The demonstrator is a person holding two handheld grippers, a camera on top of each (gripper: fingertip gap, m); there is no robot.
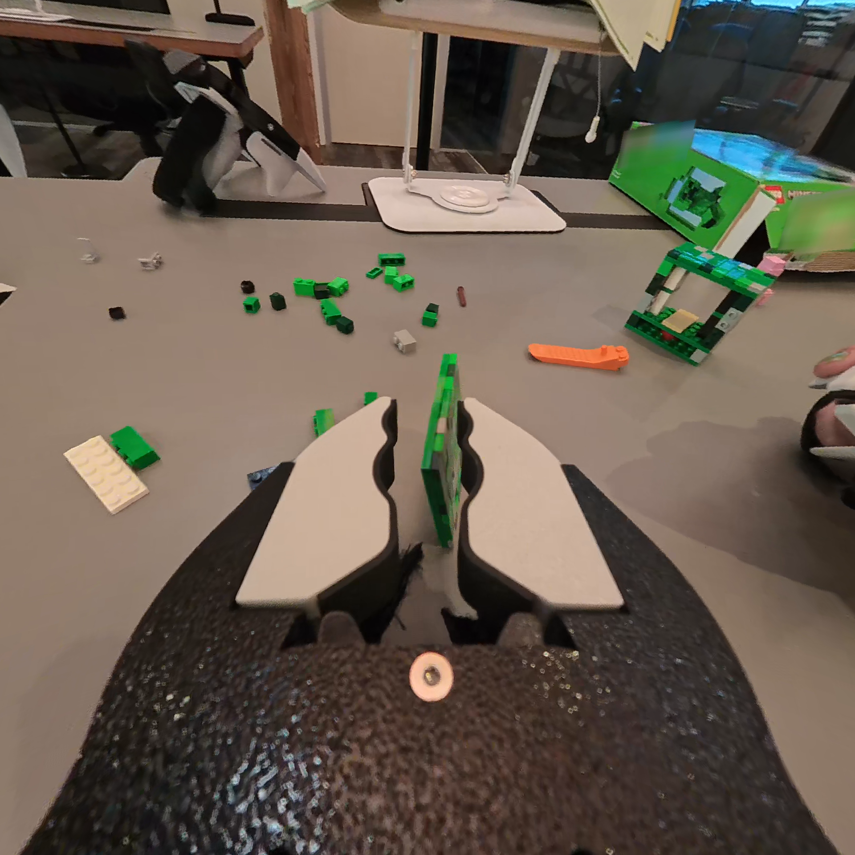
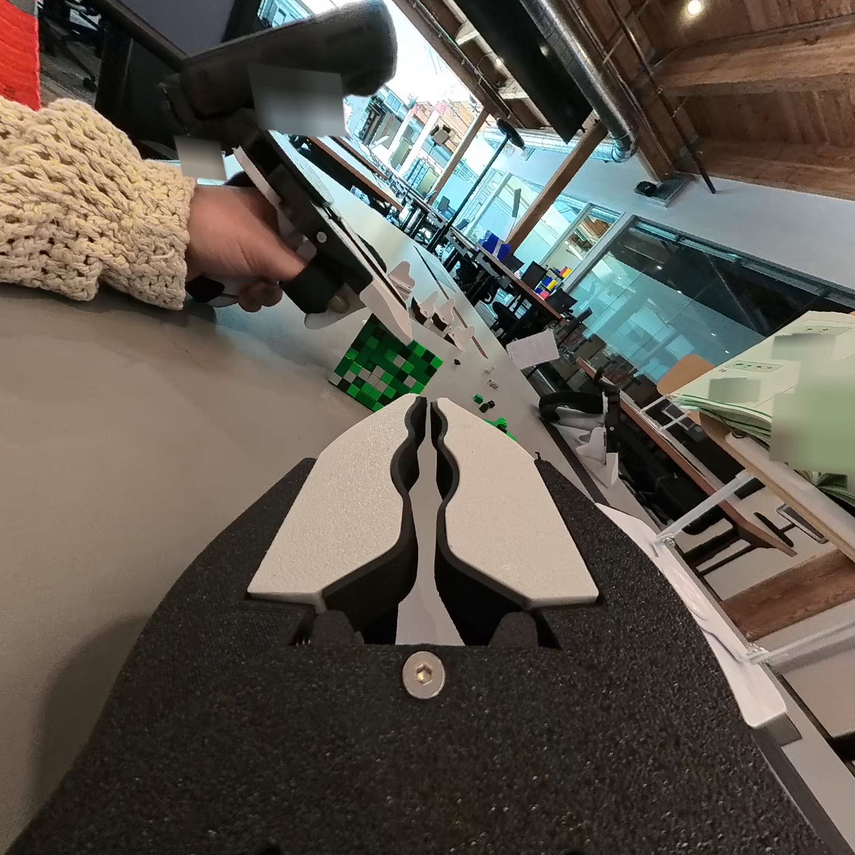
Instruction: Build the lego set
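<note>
My left gripper [image 1: 426, 403] has its jaws apart around a flat green pixel-patterned lego panel [image 1: 442, 462] that stands on edge on the grey table [image 1: 185, 370]. The panel rests against the right finger, with a gap to the left finger. In the right wrist view the same panel [image 2: 388, 370] shows its green, black and grey face, with the left gripper [image 2: 416, 324] over its top, held by a hand in a knit sleeve [image 2: 83, 199]. My right gripper [image 2: 428, 403] is shut and empty, low over the table, pointing at the panel.
A partly built green frame [image 1: 694, 300] stands at the right, with an orange brick separator [image 1: 578, 357] beside it. Loose green bricks [image 1: 333, 296], a grey brick [image 1: 405, 341] and a white plate [image 1: 106, 472] lie around. A green box [image 1: 721, 185] and a white stand base [image 1: 467, 203] sit at the back. Tip to tip, the grippers are about 15 centimetres apart. To the grey brick [image 1: 405, 341]: left tips about 12 centimetres, right tips about 20 centimetres.
</note>
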